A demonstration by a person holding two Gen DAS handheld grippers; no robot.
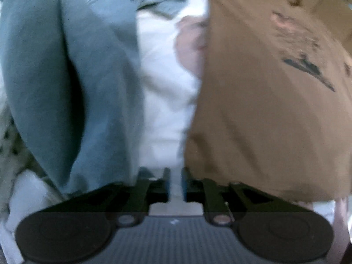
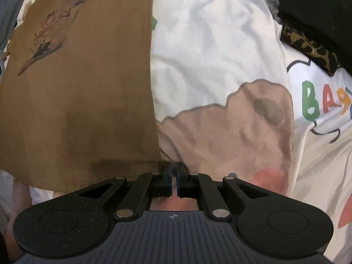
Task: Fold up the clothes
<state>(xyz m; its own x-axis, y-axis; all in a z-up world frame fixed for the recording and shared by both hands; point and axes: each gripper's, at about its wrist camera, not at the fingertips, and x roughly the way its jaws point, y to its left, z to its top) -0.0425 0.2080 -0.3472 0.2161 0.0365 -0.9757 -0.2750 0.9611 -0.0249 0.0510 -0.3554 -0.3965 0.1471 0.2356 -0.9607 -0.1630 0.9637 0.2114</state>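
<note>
1. The left wrist view looks forward along the left tool (image 1: 175, 184), close above the bed, facing a blue-grey garment (image 1: 72, 83) on the left and the brown printed T-shirt (image 1: 264, 110) on the right; it is blurred.
2. The right wrist view looks forward and down along the right tool (image 2: 174, 178), close over the cartoon-print bedsheet (image 2: 209, 44), with the same T-shirt (image 2: 77, 77) on its left.
3. Both views share the brown T-shirt and the white sheet beside it.

My left tool (image 1: 175, 187) and right tool (image 2: 174, 180) were matte black, with blue-edged pads, silver pivot screws and ribbed grey bodies.
</note>
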